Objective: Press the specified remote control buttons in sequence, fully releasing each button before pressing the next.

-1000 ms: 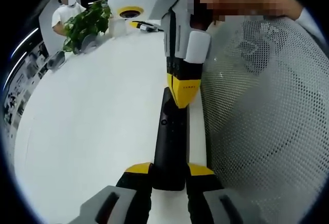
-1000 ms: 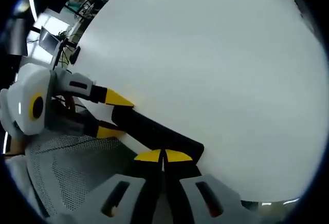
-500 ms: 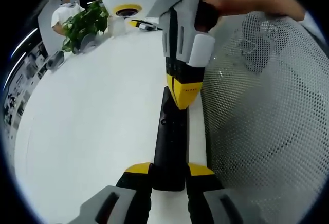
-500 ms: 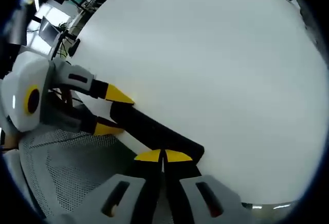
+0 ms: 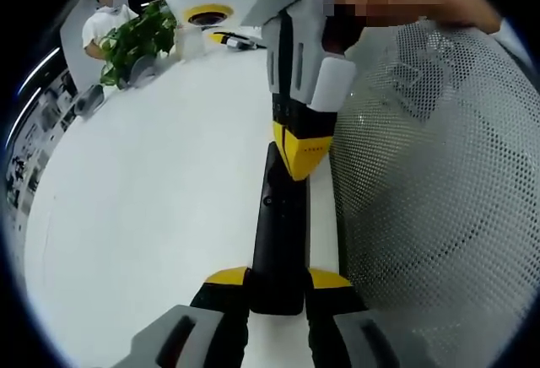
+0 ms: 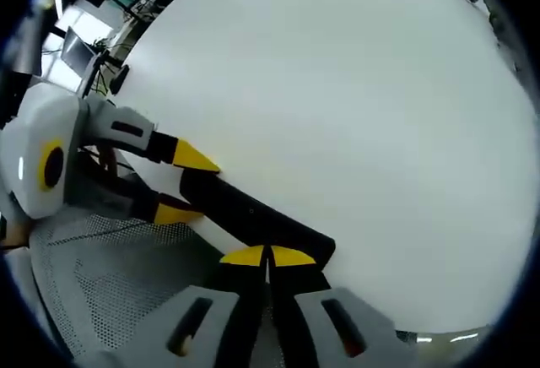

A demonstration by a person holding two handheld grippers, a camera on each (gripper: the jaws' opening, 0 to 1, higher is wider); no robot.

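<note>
A long, slim black remote control (image 5: 276, 237) is held at its near end by the left gripper (image 5: 278, 279), whose yellow-tipped jaws are clamped on its two long sides. The remote lies just above or on the white bench (image 5: 152, 199) near its edge, beside a white perforated mesh surface (image 5: 430, 199). Its long axis runs straight forward from the left jaws toward the right gripper (image 5: 301, 150), which is seen coming down onto the far end.

In the right gripper view the same remote control (image 6: 253, 216) is seen slanting from the left gripper (image 6: 173, 184) toward the bottom centre, where the right gripper (image 6: 269, 257) has its jaws pressed together into a single yellow tip. That tip is laid against the remote's end face — whether a button is actually depressed cannot be told.

The coming move is judged to turn on this line-up: the closed right tip acts as the pressing finger, the left merely steadies, and any shift to another button would run along the remote's length. A full lift-off would be needed first.

Green potted foliage (image 5: 139, 39) stands at the bench's far side.
</note>
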